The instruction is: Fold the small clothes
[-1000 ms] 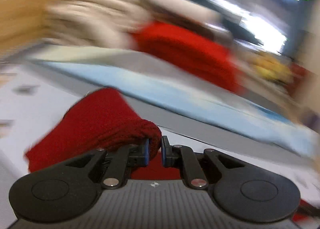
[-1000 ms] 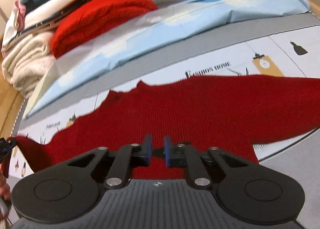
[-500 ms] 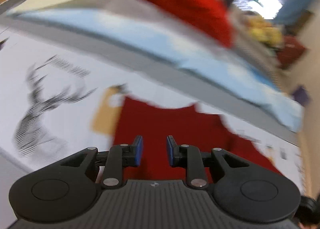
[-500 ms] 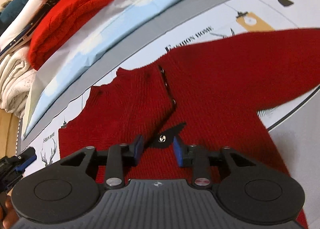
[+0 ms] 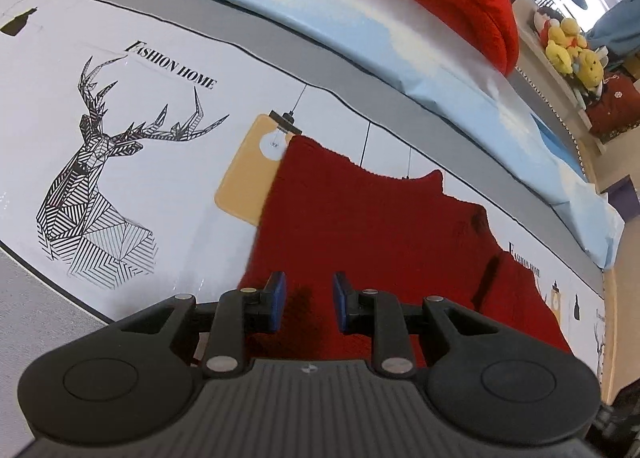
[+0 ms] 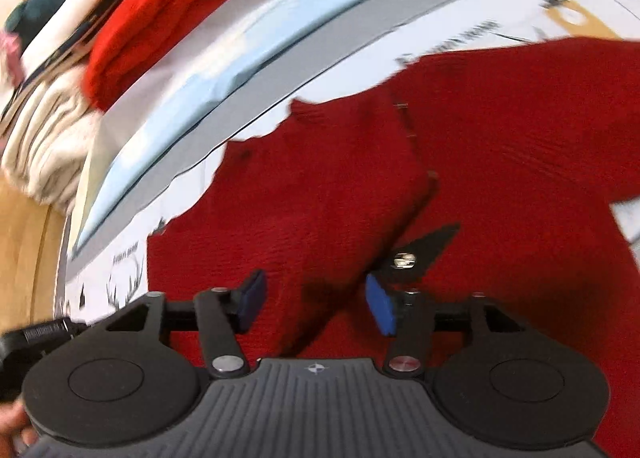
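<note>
Both grippers' jaws have spread apart, empty, above the red sweater (image 5: pixel 360 225) lying flat beneath them.

Left gripper (image 5: pixel 307 304), jaws parted, hovers over red sweater (image 5: pixel 372 225) on printed tablecloth (image 5: pixel 152 161).

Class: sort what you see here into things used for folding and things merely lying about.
In use: dark red sweater; left tool; right tool, both open.
Lying about: folded clothes pile; light blue sheet; yellow plush toys.
</note>
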A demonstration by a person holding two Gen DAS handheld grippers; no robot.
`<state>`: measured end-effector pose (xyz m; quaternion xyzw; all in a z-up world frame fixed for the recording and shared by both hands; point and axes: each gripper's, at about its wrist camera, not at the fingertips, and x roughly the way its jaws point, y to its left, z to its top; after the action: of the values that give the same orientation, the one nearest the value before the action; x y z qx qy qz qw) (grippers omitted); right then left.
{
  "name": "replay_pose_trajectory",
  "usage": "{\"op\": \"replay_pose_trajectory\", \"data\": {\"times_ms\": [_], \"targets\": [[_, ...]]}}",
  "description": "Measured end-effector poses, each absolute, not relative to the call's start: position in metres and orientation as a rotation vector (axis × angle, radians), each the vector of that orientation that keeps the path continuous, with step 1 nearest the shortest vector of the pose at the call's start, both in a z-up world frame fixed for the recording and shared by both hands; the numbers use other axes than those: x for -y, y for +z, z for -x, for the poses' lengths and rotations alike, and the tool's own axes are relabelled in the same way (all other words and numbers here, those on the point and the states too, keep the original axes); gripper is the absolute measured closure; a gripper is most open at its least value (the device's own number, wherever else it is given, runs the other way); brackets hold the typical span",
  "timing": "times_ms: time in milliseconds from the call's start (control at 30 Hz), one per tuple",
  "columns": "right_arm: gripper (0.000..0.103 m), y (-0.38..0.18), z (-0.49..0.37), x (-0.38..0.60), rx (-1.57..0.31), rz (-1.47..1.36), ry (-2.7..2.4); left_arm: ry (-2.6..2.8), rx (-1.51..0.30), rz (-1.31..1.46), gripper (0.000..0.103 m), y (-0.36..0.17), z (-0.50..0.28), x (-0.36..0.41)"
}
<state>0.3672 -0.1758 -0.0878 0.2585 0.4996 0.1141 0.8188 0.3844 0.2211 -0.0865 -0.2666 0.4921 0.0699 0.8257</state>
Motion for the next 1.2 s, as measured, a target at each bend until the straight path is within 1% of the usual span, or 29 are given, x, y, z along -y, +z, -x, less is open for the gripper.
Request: {"op": "replay_pose_trajectory", "data": {"times_ms": [67,267,333,367,400,467,533,700,967,1033,1067,1100,1200], "targets": [[0.038,-0.092,-0.37,0.162,-1.059,-0.495,0.262,0.141,-1.057,0.573,0.076,-0.086,-0.383,-0.22],[0.038,-0.11,-0.377,0.128,-1.058,-0.309,0.237,0.108,-1.063,0.569,0.076,-0.083,-0.384,-0.22],[0.042,-0.112,-0.377,0.125,-1.039,-0.251,0.197,0.105,-1.064,0.568,0.076,-0.082,-0.385,-0.221],[0.051,-0.111,-0.374,0.129,-1.017,-0.254,0.165,0.103,-1.063,0.57,0.076,-0.081,-0.386,-0.221],[0.058,-0.109,-0.373,0.136,-0.998,-0.284,0.121,0.102,-1.062,0.572,0.076,-0.081,-0.386,-0.222],[0.062,-0.108,-0.367,0.159,-0.98,-0.424,0.01,0.103,-1.057,0.576,0.076,-0.08,-0.386,-0.223],[0.061,-0.111,-0.358,0.176,-0.985,-0.54,-0.065,0.101,-1.055,0.571,0.076,-0.08,-0.386,-0.223],[0.06,-0.117,-0.349,0.191,-1.046,-0.599,-0.126,0.121,-1.062,0.569,0.076,-0.082,-0.386,-0.225],[0.058,-0.119,-0.349,0.223,-1.016,-0.714,-0.217,0.124,-1.072,0.556,0.076,-0.085,-0.389,-0.22],[0.066,-0.122,-0.348,0.234,-1.027,-0.746,-0.251,0.119,-1.077,0.549,0.076,-0.086,-0.39,-0.218],[0.084,-0.122,-0.349,0.238,-1.027,-0.751,-0.259,0.117,-1.079,0.544,0.076,-0.087,-0.391,-0.217],[0.091,-0.122,-0.35,0.241,-1.021,-0.75,-0.263,0.117,-1.08,0.541,0.076,-0.087,-0.391,-0.217],[0.093,-0.099,-0.352,0.241,-0.905,-0.71,-0.169,0.119,-1.081,0.534,0.076,-0.088,-0.392,-0.218]]}}
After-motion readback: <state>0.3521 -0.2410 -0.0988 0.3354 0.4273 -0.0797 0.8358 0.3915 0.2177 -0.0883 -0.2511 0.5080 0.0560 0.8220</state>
